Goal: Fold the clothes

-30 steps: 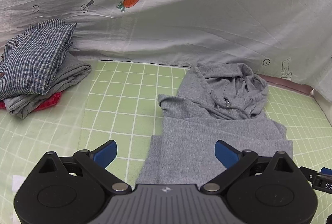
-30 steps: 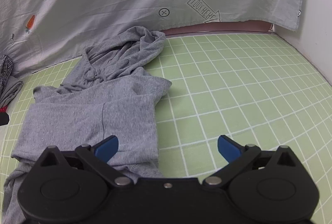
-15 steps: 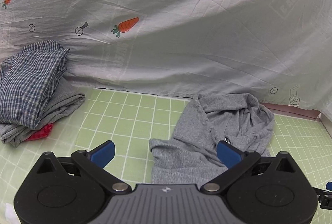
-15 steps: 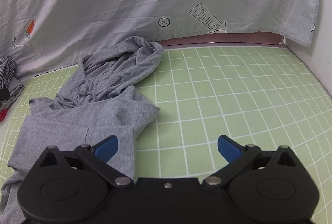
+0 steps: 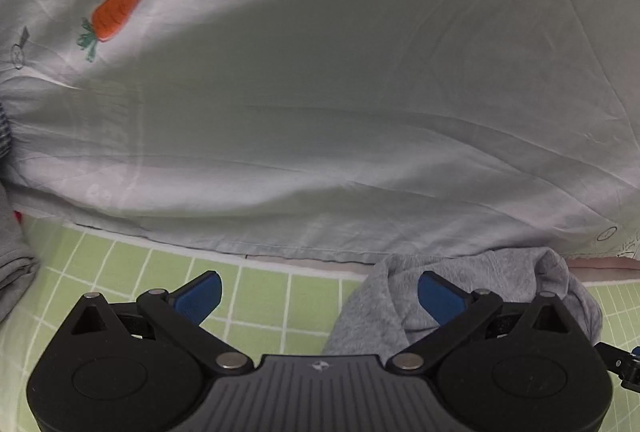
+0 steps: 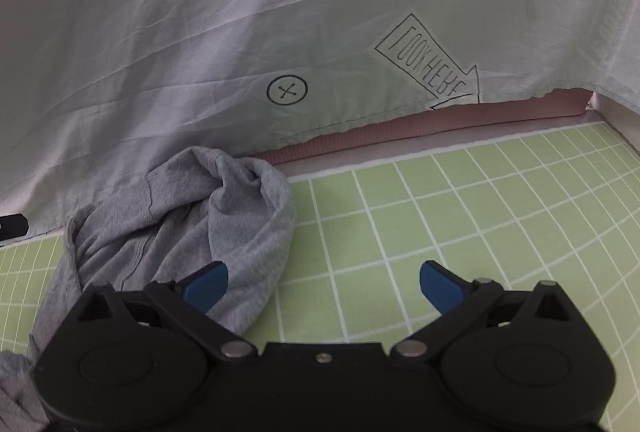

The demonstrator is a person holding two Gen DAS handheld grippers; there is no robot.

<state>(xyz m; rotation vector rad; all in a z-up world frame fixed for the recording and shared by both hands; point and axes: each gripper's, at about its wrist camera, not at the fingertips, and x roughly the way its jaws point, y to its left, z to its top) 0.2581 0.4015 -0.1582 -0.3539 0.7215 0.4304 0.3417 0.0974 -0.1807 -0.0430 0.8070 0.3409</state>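
Note:
A grey hoodie lies on the green grid mat; only its rumpled hood end shows, at the lower right of the left wrist view (image 5: 504, 276) and at the lower left of the right wrist view (image 6: 200, 216). My left gripper (image 5: 318, 298) is open and empty, its right finger over the hood's left side. My right gripper (image 6: 322, 286) is open and empty, its left finger over the hood's right edge. The rest of the hoodie is hidden under the grippers.
A pale sheet with carrot prints (image 5: 320, 92) hangs close behind the mat's far edge and also fills the right wrist view (image 6: 240, 32). The edge of a pile of folded clothes (image 5: 10, 260) shows at far left. The green mat (image 6: 480, 216) extends right to a white wall.
Both grippers have moved forward along the hoodie to its hood end, close to the hanging sheet. The hoodie's folded body and most of the clothes pile have dropped out of view. Both jaws stay open.

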